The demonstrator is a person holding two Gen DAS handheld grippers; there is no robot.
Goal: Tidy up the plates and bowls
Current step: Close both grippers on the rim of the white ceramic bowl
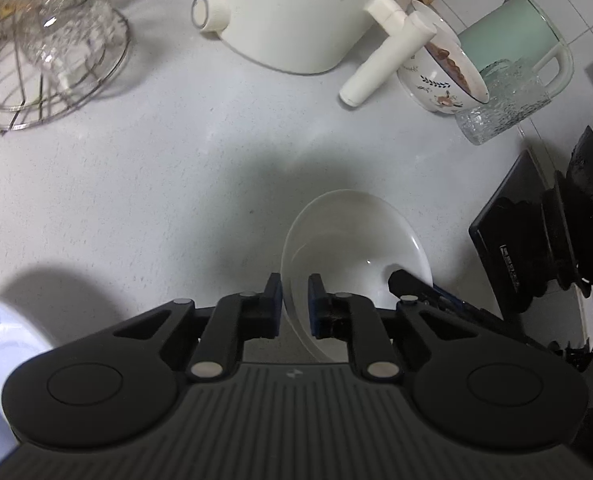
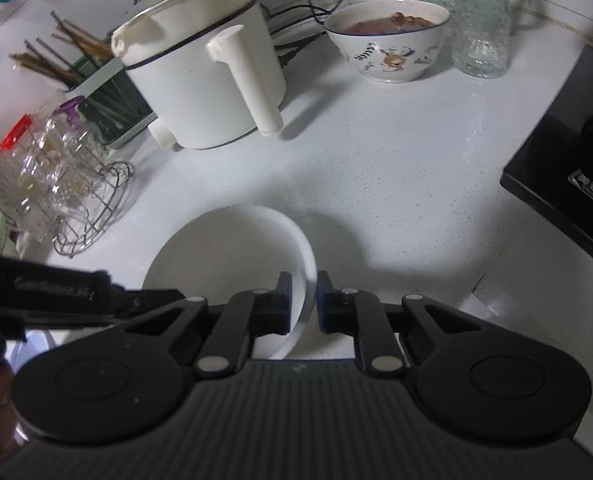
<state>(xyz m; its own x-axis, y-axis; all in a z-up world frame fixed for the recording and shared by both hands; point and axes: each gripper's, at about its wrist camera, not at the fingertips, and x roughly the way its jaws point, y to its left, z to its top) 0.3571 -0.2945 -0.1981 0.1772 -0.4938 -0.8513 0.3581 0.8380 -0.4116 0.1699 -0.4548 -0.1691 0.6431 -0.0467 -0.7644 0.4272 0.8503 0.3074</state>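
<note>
A plain white bowl (image 1: pixel 356 240) is held above the white counter by both grippers. My left gripper (image 1: pixel 295 300) is shut on the bowl's left rim. My right gripper (image 2: pixel 304 300) is shut on its right rim; the bowl also shows in the right wrist view (image 2: pixel 224 248). The right gripper's finger (image 1: pixel 408 282) reaches over the bowl's right rim in the left wrist view. The left gripper's body (image 2: pixel 56 296) enters the right wrist view from the left. A pale blue plate (image 1: pixel 0 344) lies at the lower left.
A white electric pot (image 2: pixel 200 76) stands at the back. A flowered bowl with food (image 2: pixel 392 36), a ribbed glass (image 2: pixel 480 20) and a mint jug (image 1: pixel 512 32) are at the back right. A wire rack with glasses (image 2: pixel 56 184) is left. A black appliance (image 2: pixel 568 160) is right.
</note>
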